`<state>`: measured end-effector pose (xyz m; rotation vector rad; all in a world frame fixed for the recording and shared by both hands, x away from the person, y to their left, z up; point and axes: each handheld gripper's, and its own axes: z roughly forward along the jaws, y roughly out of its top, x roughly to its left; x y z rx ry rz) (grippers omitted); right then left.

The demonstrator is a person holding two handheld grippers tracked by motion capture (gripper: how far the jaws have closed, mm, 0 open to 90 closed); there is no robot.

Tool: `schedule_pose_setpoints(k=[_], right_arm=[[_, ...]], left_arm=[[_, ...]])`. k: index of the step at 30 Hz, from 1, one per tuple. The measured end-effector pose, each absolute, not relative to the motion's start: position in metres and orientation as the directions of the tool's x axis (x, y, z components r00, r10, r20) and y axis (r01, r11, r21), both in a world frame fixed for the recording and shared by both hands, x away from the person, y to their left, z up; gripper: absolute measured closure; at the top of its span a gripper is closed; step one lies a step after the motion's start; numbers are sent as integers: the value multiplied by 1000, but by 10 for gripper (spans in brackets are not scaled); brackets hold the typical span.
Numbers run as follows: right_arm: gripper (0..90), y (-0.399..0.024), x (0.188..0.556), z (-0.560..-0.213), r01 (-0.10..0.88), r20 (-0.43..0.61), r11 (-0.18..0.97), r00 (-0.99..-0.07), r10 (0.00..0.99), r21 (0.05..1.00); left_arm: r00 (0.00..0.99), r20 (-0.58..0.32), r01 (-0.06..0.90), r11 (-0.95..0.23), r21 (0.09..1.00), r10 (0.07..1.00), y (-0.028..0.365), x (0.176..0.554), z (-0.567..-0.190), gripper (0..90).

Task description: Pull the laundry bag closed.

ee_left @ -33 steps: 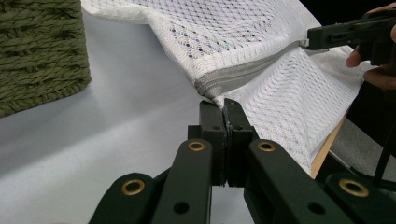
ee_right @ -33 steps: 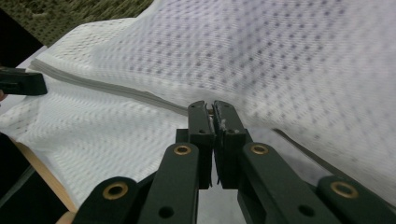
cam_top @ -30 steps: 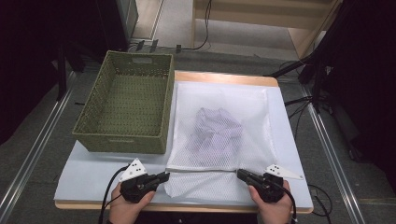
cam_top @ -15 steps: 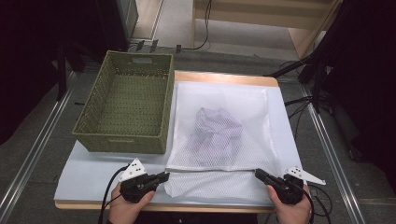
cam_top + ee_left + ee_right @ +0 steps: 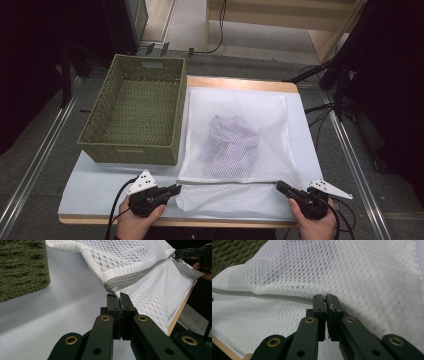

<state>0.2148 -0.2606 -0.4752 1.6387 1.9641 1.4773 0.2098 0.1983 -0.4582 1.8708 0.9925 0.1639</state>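
From the high view I see the white mesh bag (image 5: 235, 145) lying flat on the pale sheet (image 5: 100, 185) that covers the table (image 5: 240, 82), on the right half, just beside the green woven basket (image 5: 132, 117). The bag's long axis runs away from me, from the near table edge toward the far edge. Its zipper line crosses it from left to right near my side, and a flap of mesh lies below that line, toward me. A bundle of pale lilac cloth (image 5: 232, 142) sits inside, about mid-bag. My left gripper (image 5: 172, 190) points right, at the bag's near left corner; my right gripper (image 5: 281, 187) points left and slightly away, at the near right corner. My hands (image 5: 135, 222) come in from the bottom edge.

In the left gripper view, my jaws are pressed together, with the bag's corner (image 5: 117, 293) at their tips where the grey zipper band (image 5: 137, 277) ends; they appear to pinch the mesh there. The band runs up and right toward the other gripper (image 5: 190, 252). The basket wall (image 5: 22, 267) stands at upper left.

In the right gripper view, my jaws are closed on a thin fold of mesh (image 5: 327, 301) right at the zipper band (image 5: 262, 295), which runs off to the left. The bag's upper panel (image 5: 352, 267) rises beyond.
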Motion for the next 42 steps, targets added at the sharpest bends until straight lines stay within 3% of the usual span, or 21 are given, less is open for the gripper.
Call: schedule_pose_setpoints(k=[42], right_arm=[[881, -311, 210, -478, 626, 418, -176, -262, 870, 760]], left_arm=[[679, -274, 555, -232, 799, 681, 198, 211, -458, 900]])
